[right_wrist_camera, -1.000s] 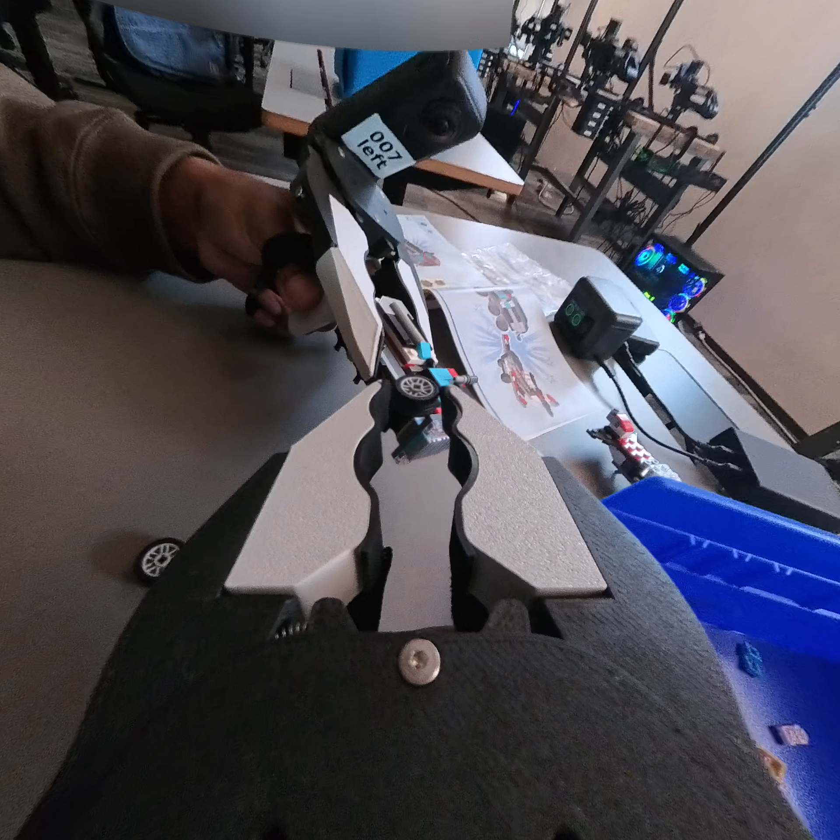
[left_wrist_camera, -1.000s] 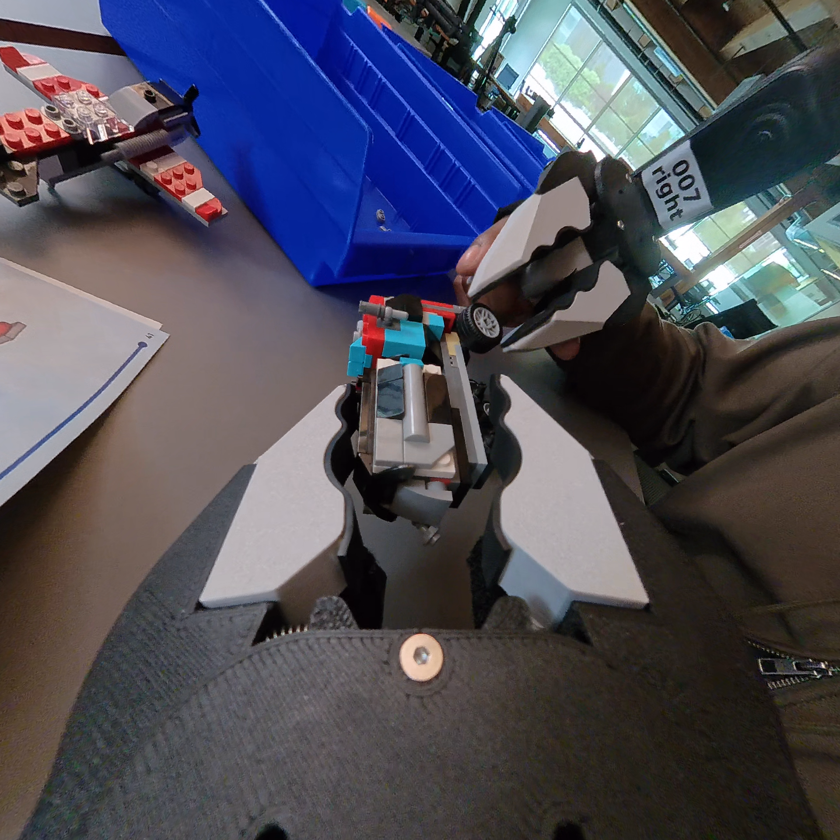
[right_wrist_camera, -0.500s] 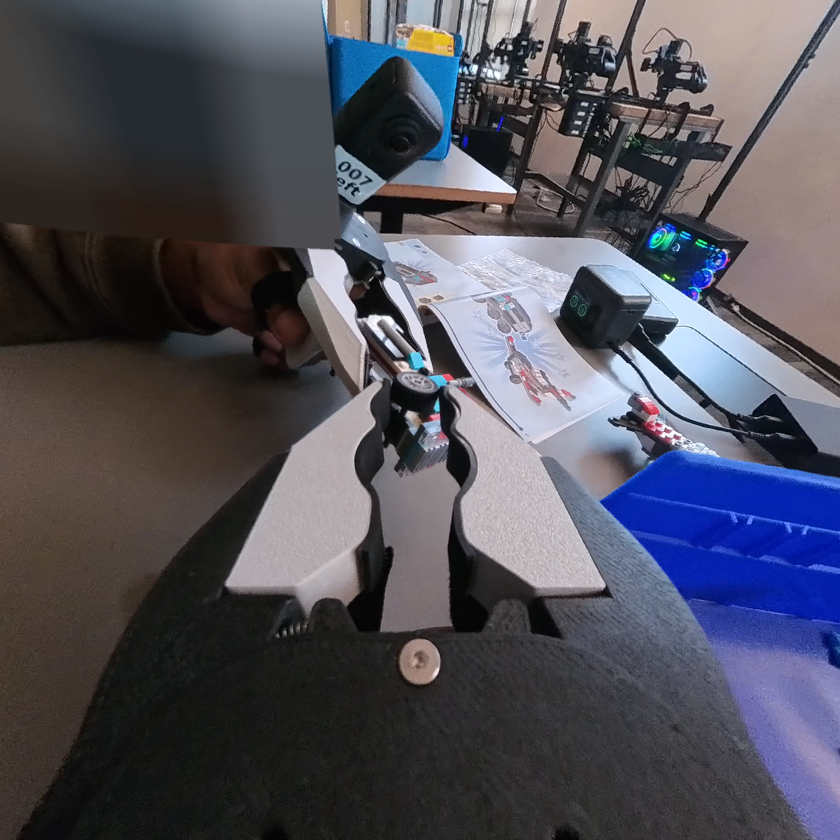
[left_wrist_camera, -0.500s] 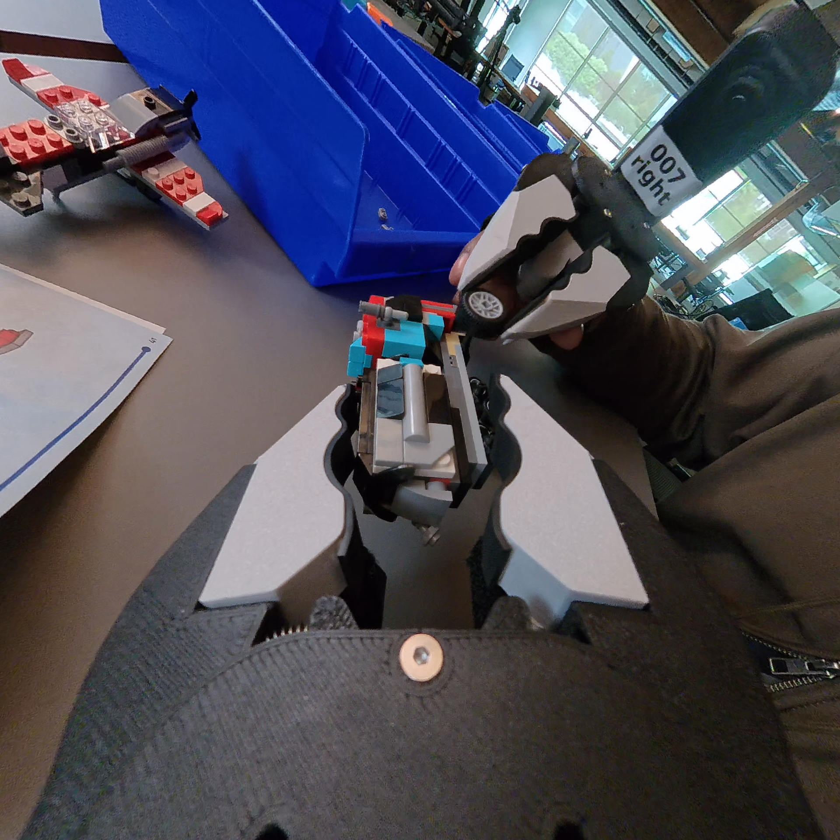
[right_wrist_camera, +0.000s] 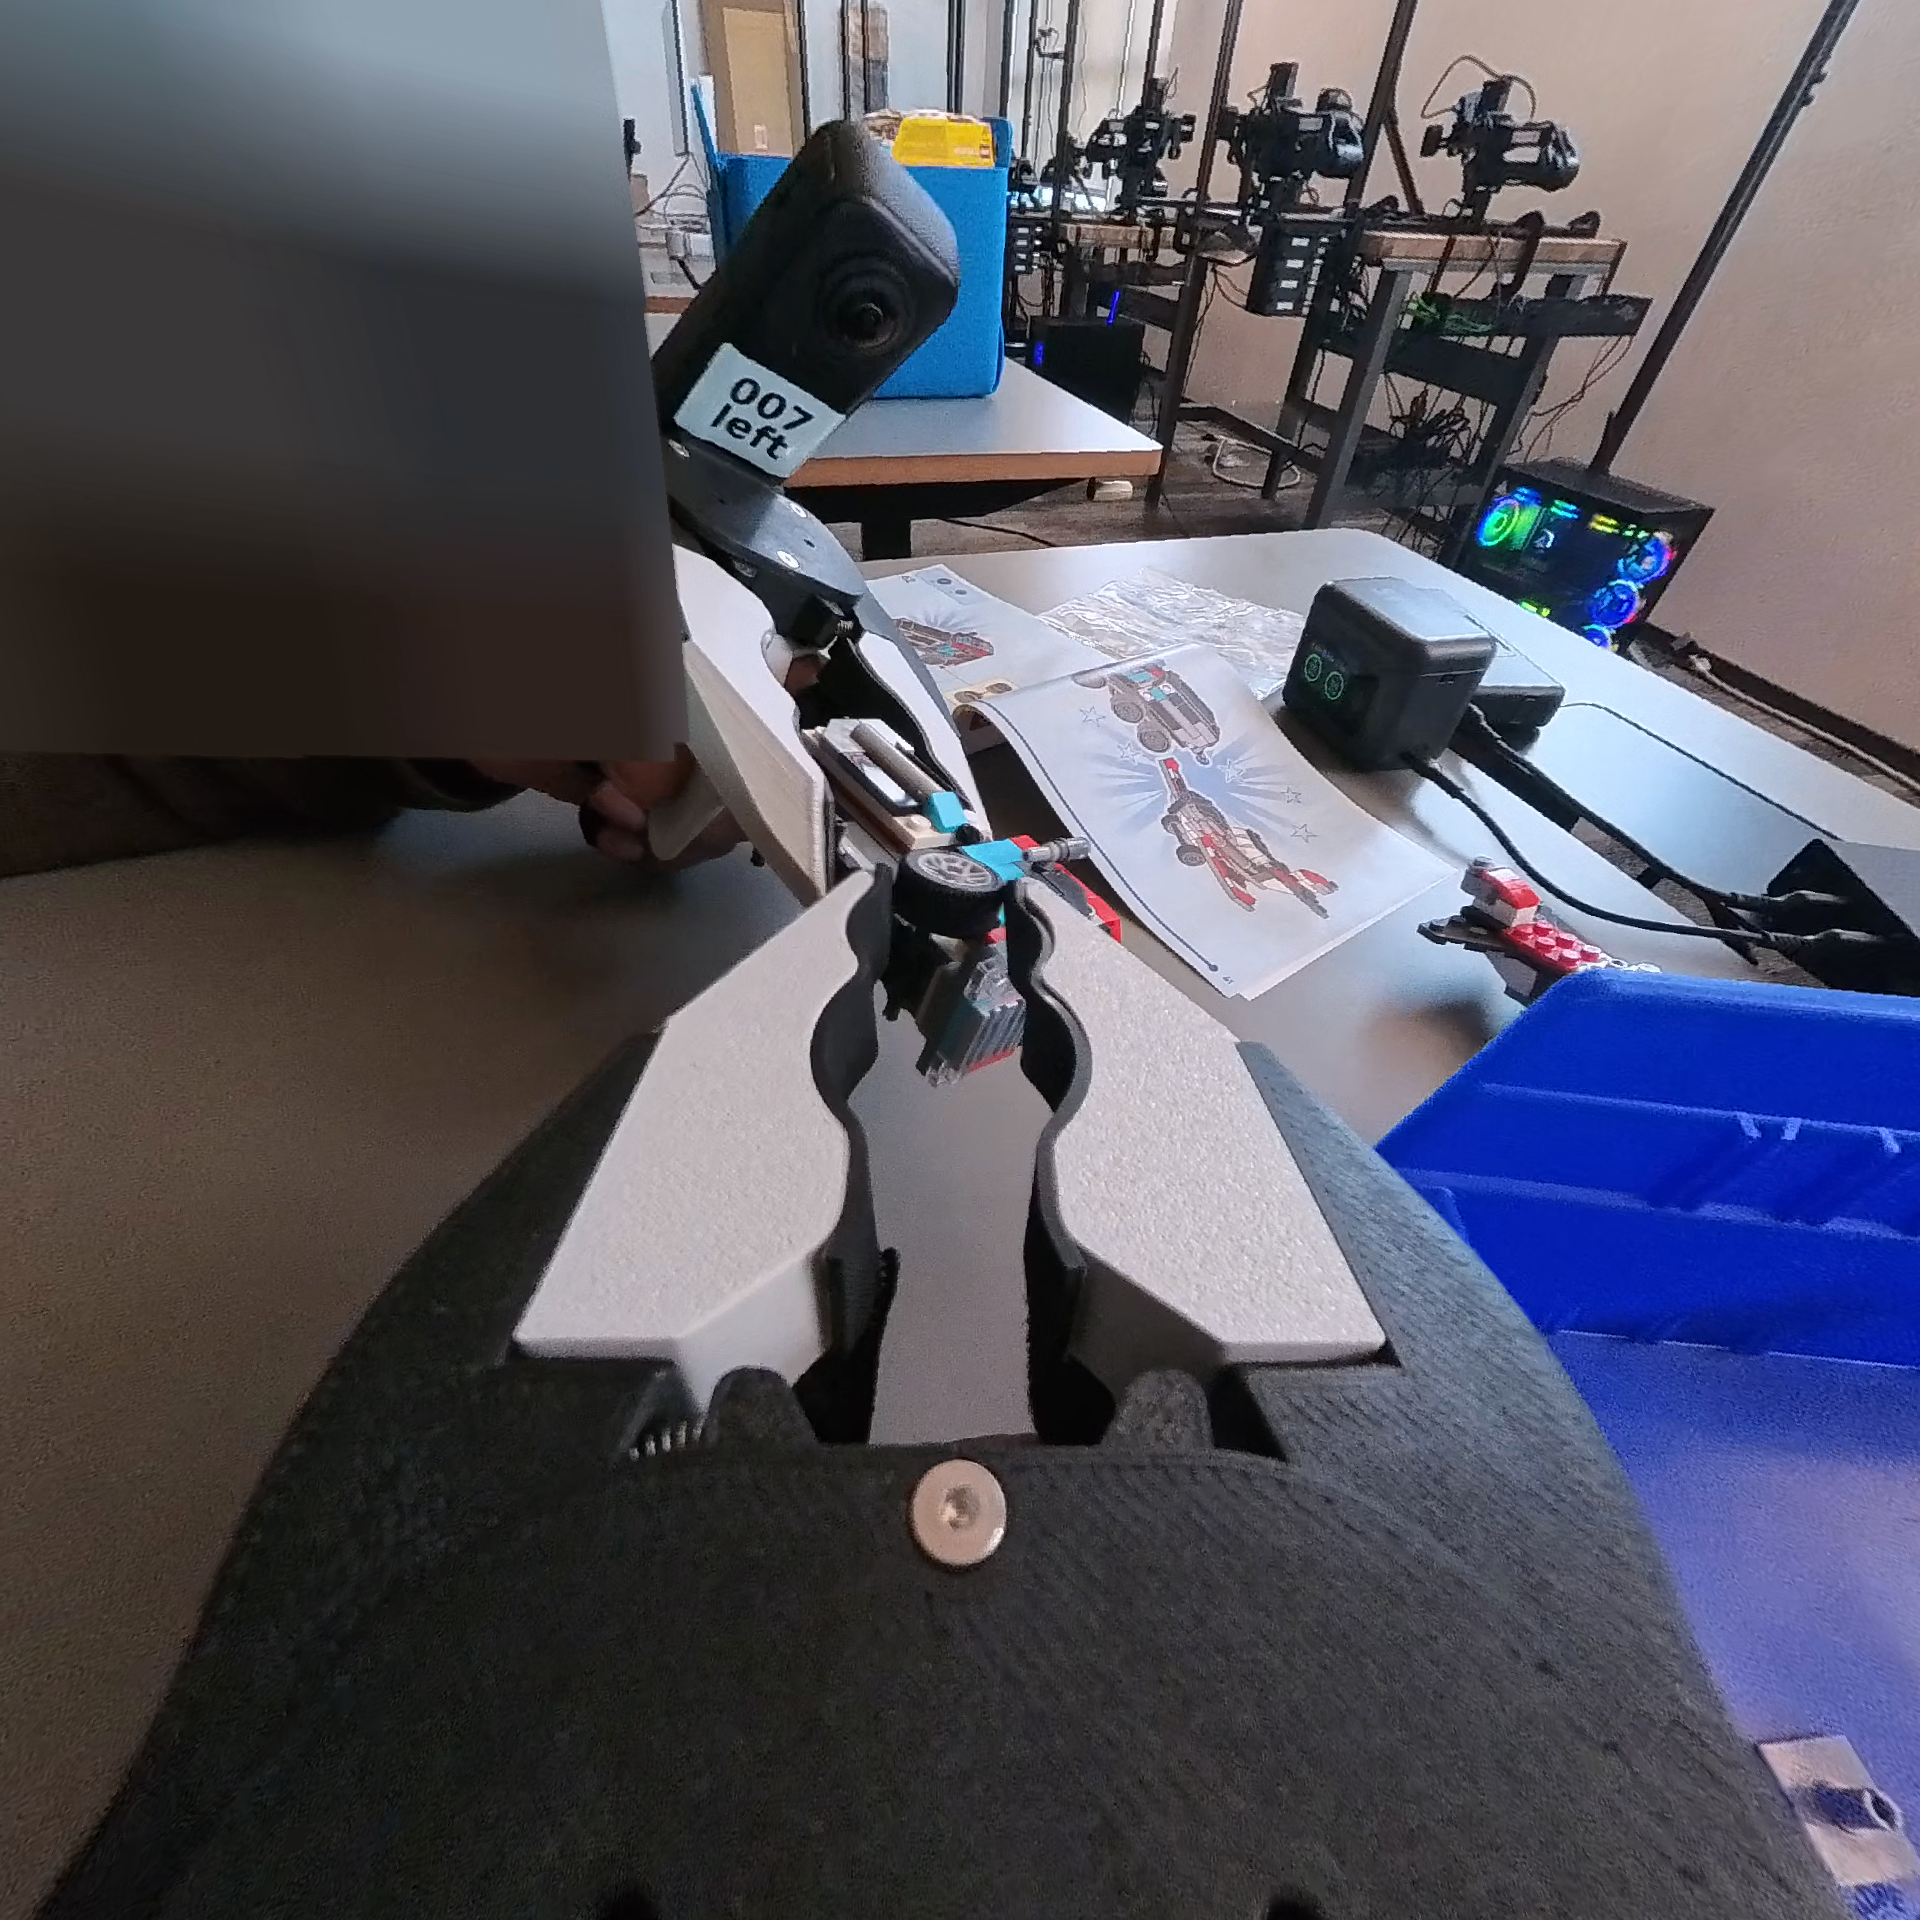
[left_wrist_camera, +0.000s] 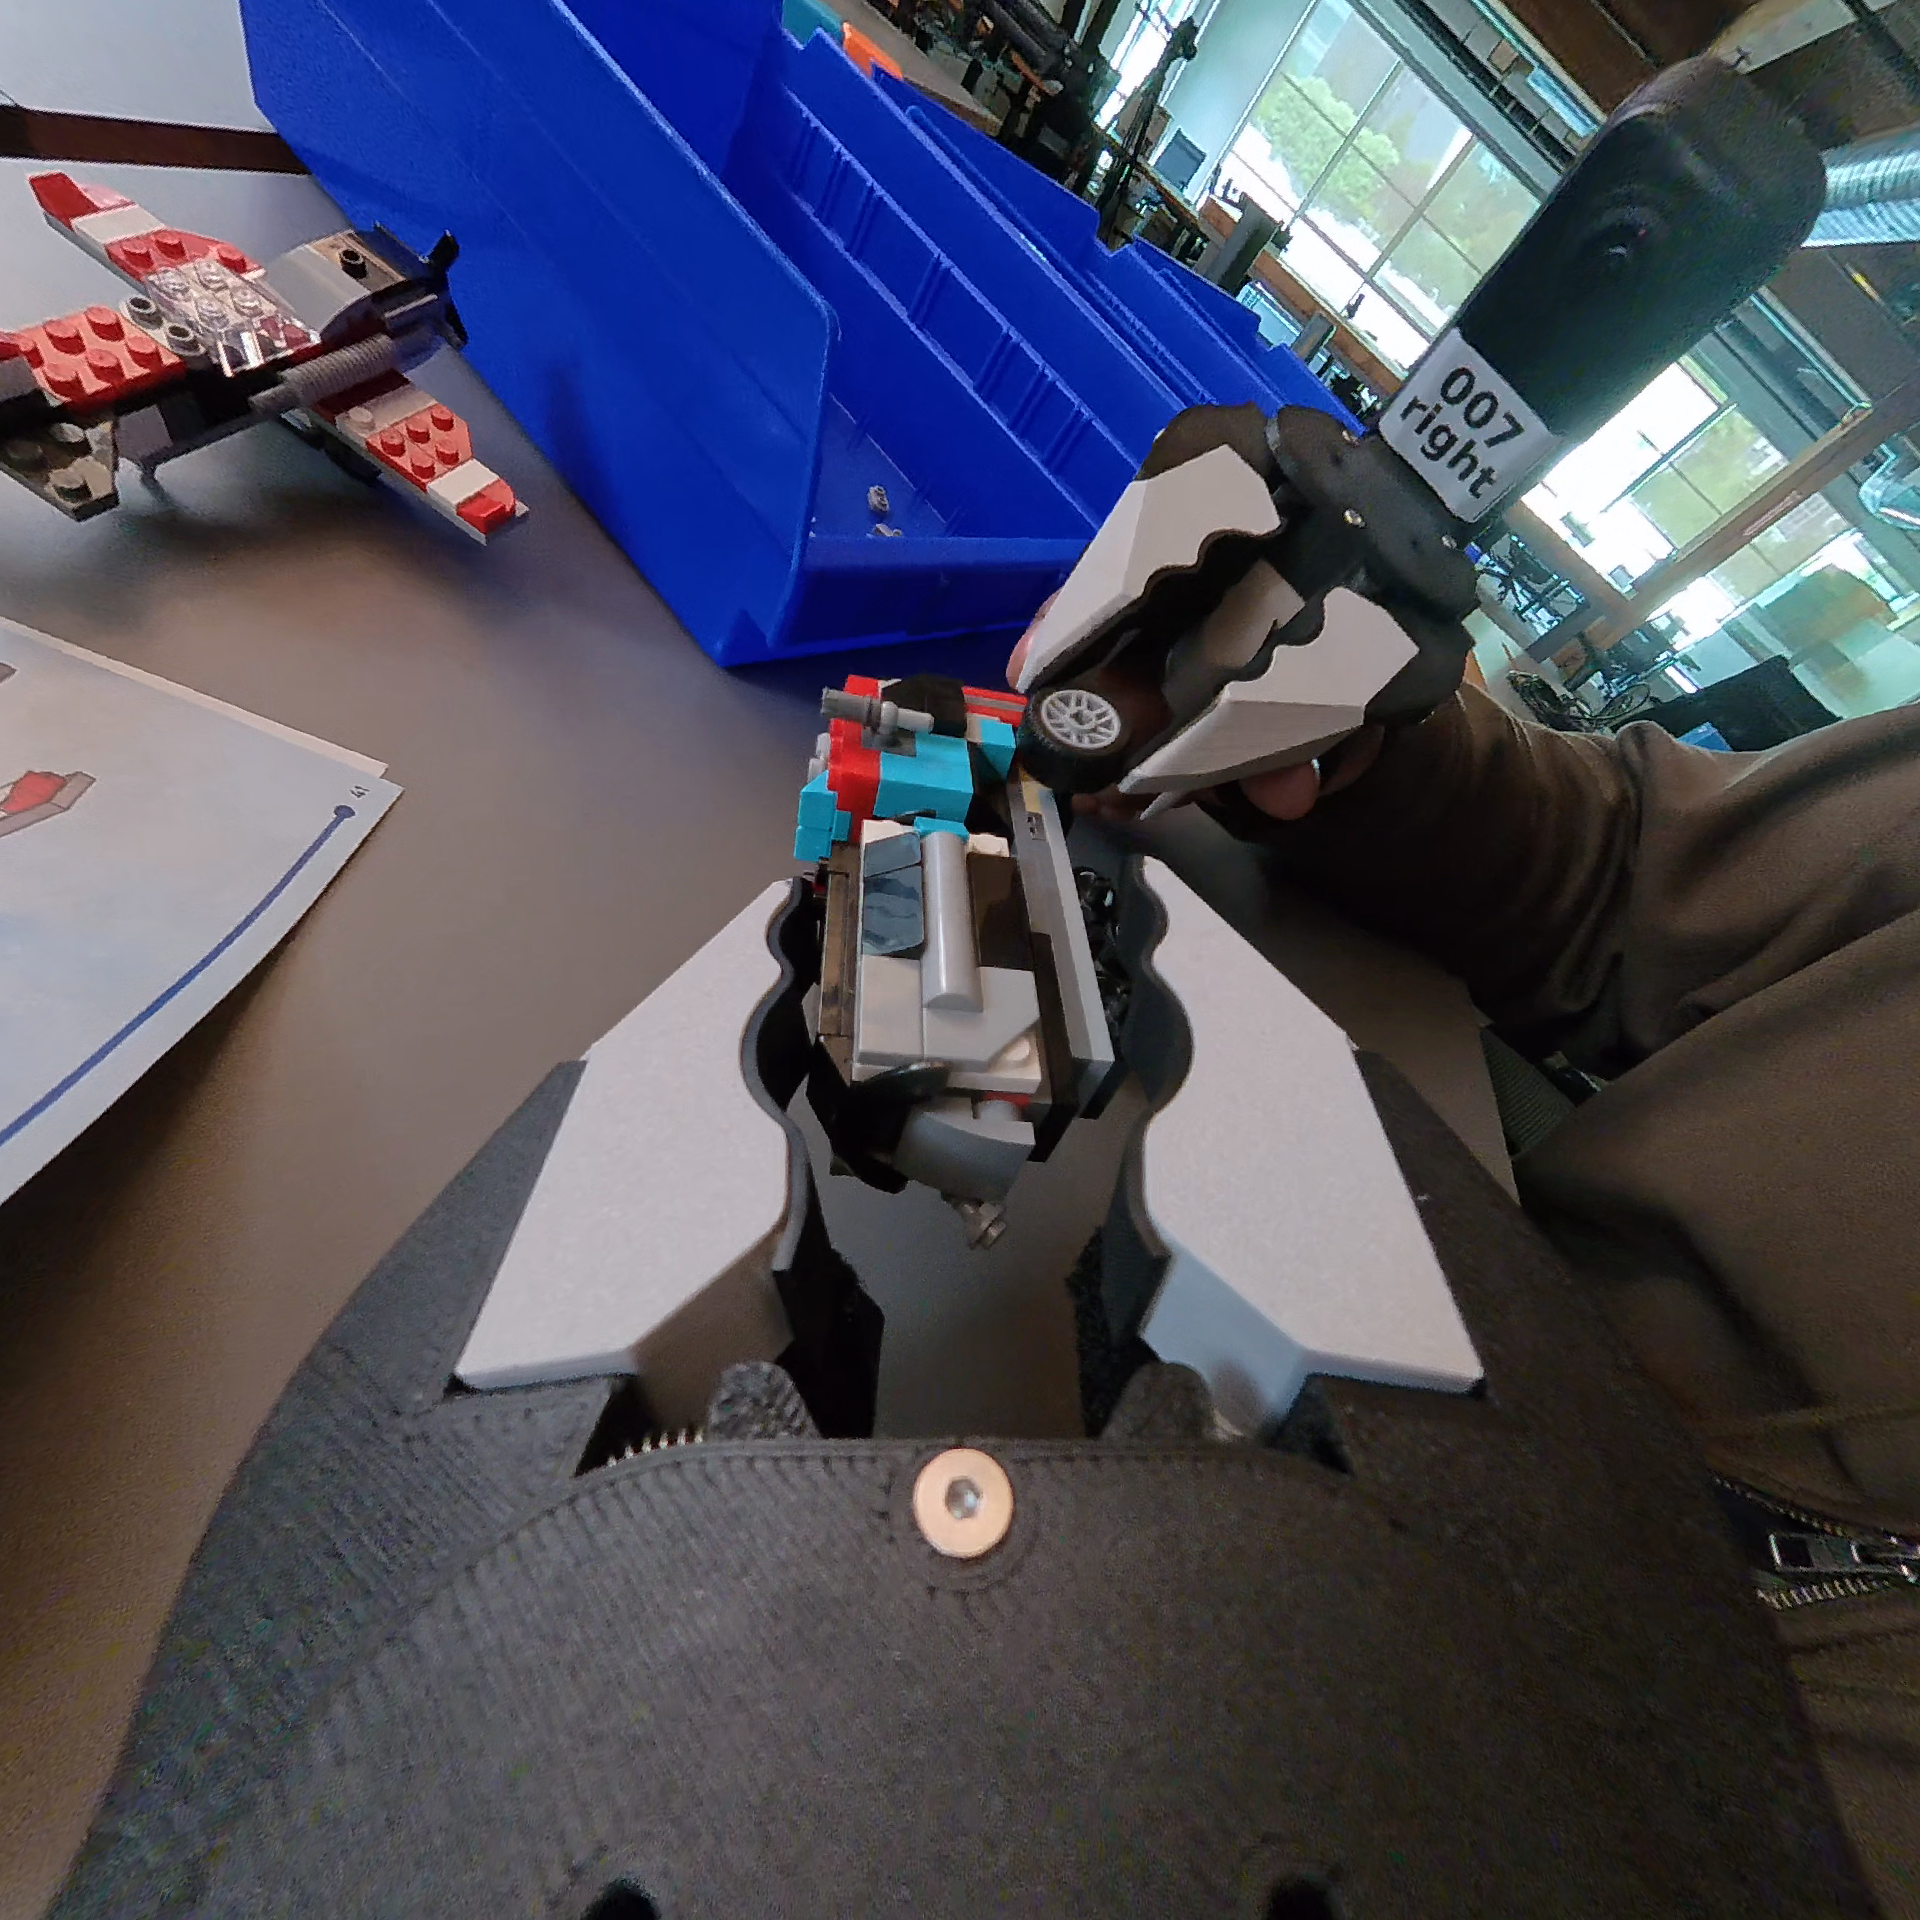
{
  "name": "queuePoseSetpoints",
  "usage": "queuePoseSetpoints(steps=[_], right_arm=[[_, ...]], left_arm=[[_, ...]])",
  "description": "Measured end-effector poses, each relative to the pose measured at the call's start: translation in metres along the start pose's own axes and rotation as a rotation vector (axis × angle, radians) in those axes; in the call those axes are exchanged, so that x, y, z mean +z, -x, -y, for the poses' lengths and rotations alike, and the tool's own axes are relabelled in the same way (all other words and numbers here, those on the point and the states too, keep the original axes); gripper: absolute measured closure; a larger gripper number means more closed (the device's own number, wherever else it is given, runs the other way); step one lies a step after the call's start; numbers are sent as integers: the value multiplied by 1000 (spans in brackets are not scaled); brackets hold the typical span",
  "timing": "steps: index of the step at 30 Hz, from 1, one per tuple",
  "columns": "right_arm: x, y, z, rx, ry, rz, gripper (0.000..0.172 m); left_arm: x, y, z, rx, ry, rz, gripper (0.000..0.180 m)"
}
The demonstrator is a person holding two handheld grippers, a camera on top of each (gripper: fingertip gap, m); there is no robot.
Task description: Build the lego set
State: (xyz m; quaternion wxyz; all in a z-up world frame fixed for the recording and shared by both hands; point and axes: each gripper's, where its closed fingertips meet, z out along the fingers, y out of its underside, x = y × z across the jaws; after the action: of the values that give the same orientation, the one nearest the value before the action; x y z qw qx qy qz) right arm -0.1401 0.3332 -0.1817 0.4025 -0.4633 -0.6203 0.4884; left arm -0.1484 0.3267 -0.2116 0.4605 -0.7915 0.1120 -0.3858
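Your left hand-held gripper (left_wrist_camera: 961, 935) clamps the brick car (left_wrist_camera: 956, 966) above the tabletop (left_wrist_camera: 468, 831); right hand-held gripper (right_wrist_camera: 951, 904) pinches the wheel (right_wrist_camera: 948, 881) against the car's front corner. Keep it square, press straight.

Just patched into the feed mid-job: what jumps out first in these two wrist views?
Dead centre, the left gripper clamps a grey, black, teal and red brick-built vehicle, while the right gripper pinches a small black wheel with a grey hub right at the vehicle's front end. Behind them a big blue bin fills the table's far side, with a red and grey brick plane and an open instruction booklet lying nearby.
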Motion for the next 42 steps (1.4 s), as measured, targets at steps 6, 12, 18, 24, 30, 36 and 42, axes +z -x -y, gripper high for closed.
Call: queuePoseSetpoints(steps=[6, 12, 18, 24, 30, 36, 42], right_arm=[[-1, -1, -5, -131, 57, -49, 149], [-2, -3, -3, -168, 55, -73, 145], [-7, 3, 5, -300, 30, -75, 139], [-9, 16, 3, -639, 12, -68, 129], [-5, 21, 2, -869, 55, -96, 124], [3, 18, -7, -886, 131, -106, 136], [1, 13, -7, -811, 143, -92, 146]], left_arm=[[0, 1, 1, 12, -1, 14, 119], [-1, -1, 3, 11, -13, 3, 119], [-2, 0, 3, 6, -9, 7, 119], [0, 3, -2, -17, 16, 28, 119], [0, 4, -6, -22, 48, 49, 120], [0, 2, -6, 10, 64, 64, 119], [0, 2, -7, 18, 73, 64, 120]])
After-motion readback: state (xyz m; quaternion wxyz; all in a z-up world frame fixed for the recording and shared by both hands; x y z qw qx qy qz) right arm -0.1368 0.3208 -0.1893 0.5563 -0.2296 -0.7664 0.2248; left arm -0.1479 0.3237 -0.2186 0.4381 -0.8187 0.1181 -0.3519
